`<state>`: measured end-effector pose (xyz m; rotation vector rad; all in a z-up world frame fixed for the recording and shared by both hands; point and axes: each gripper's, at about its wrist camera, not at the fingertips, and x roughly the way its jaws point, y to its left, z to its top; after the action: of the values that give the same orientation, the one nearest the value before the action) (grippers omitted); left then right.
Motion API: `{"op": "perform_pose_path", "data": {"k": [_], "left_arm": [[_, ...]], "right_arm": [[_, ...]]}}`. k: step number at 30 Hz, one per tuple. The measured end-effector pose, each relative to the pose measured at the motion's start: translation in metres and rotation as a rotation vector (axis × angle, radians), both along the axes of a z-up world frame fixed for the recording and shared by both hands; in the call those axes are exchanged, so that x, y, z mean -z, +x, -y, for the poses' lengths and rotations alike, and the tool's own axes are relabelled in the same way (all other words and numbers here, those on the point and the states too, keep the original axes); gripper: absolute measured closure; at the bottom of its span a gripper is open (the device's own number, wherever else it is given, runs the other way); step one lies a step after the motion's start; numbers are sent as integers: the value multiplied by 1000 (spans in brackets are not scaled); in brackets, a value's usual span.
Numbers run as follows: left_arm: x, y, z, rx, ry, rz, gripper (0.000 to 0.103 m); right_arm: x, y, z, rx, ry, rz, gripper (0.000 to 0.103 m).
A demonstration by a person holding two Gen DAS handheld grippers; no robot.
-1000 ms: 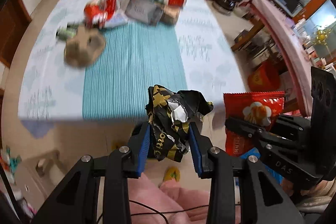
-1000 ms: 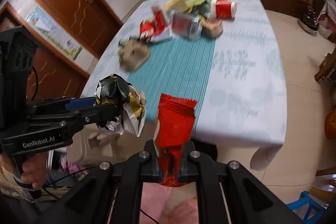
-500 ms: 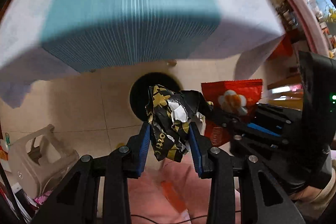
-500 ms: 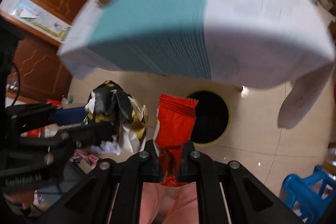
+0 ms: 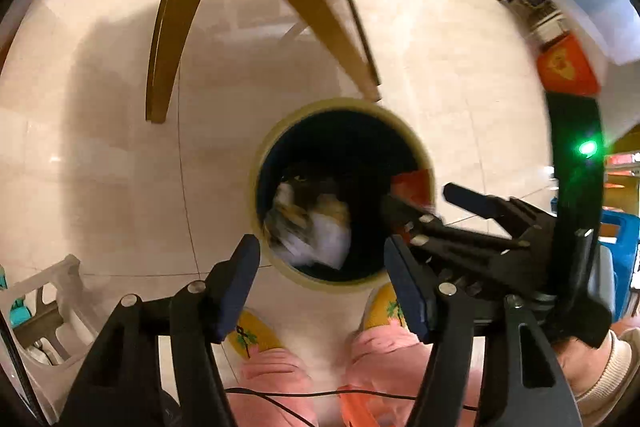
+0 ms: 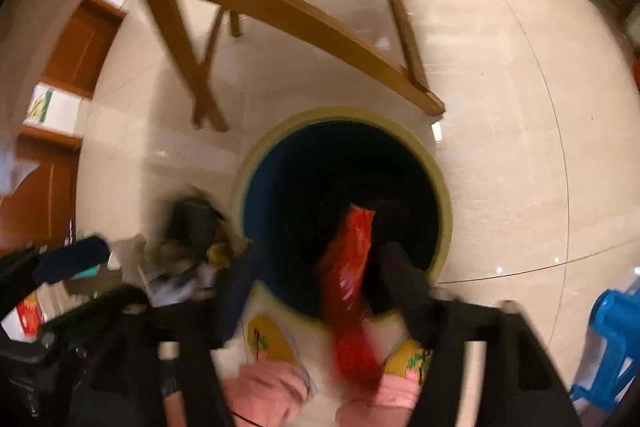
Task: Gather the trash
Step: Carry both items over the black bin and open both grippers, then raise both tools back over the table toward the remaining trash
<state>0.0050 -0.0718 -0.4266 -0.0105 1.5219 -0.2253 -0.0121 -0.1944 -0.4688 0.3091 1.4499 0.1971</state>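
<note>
tiled floor [image 5: 100, 155] bears bin [image 5: 416, 143], stool [image 5: 44, 291].

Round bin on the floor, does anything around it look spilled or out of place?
Nothing stands out. The dark round bin with the pale rim stands upright on the tiled floor. The crumpled black-and-gold wrapper and red snack packet are over its opening, blurred.

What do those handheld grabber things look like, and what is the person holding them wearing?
Each tool is matte black with two angular fingers, silver screws and dark blue pads: the left tool, the right tool. The right one's upright body shows a green light. A thin black cable crosses pink trousers; slippers are yellow.
</note>
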Motion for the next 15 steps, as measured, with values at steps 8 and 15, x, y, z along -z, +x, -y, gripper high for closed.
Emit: {"op": "perform_pose_path", "data": {"k": [8,15], "left_arm": [[-3,-6,-6,-54,8,20,40],[-37,-10,-21,-62,2,57,40]], "right_arm": [[7,7,5,57,8,14,29],[-24,-2,6,62,-5,57,29]]}}
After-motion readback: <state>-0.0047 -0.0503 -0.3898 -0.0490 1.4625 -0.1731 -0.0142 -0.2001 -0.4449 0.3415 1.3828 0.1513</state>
